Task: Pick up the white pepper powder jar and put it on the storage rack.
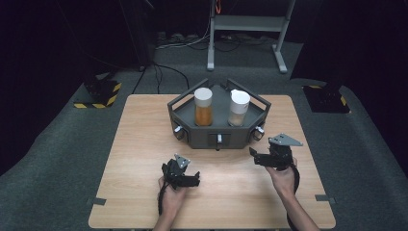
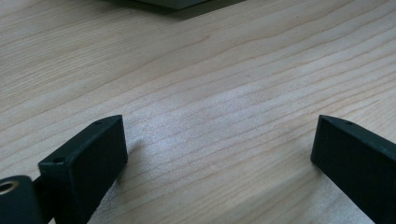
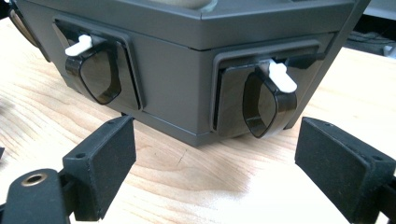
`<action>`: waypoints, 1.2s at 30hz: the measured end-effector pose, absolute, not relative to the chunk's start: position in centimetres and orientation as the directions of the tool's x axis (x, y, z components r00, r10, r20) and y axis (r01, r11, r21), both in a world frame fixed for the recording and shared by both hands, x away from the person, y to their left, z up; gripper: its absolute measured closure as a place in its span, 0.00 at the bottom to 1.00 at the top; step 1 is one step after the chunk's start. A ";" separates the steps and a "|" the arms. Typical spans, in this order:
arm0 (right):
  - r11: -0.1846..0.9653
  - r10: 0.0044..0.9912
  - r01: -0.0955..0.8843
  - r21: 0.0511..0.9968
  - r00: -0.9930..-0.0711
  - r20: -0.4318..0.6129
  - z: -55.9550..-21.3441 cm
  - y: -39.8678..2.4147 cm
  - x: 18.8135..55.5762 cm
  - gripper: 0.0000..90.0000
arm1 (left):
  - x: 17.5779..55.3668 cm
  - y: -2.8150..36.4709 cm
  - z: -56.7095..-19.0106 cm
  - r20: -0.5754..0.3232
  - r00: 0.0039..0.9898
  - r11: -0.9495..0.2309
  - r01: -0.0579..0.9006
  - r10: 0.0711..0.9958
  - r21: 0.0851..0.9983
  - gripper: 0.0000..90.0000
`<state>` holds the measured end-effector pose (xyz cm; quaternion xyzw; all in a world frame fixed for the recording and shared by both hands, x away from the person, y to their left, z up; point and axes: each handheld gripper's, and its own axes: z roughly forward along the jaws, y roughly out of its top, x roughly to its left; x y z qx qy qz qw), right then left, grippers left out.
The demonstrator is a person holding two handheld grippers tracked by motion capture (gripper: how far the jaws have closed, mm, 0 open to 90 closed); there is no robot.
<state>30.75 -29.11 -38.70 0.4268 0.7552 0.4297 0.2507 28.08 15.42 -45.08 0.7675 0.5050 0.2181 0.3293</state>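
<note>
**Grippers parted, right one facing the handle**

I see the right gripper [image 3: 215,154] released, jaws wide, just short of the dark translucent loop handle [image 3: 264,107] at 12 o'clock on the grey hexagonal tray [image 1: 202,137]. Left gripper [image 2: 219,149], at 7 o'clock from the tray, is released over the bare light wooden table [image 2: 210,70].

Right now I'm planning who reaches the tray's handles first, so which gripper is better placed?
Probably the right gripper: its open jaws face a dark loop handle on the grey tray. The left gripper faces bare table.
</note>
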 end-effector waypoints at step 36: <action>0.269 0.867 0.519 0.811 -0.498 0.032 -42.7 -29.0 30.1 0.14 | 28.1 15.4 -45.1 0.002 0.393 -0.272 0.632 0.919 0.725 0.04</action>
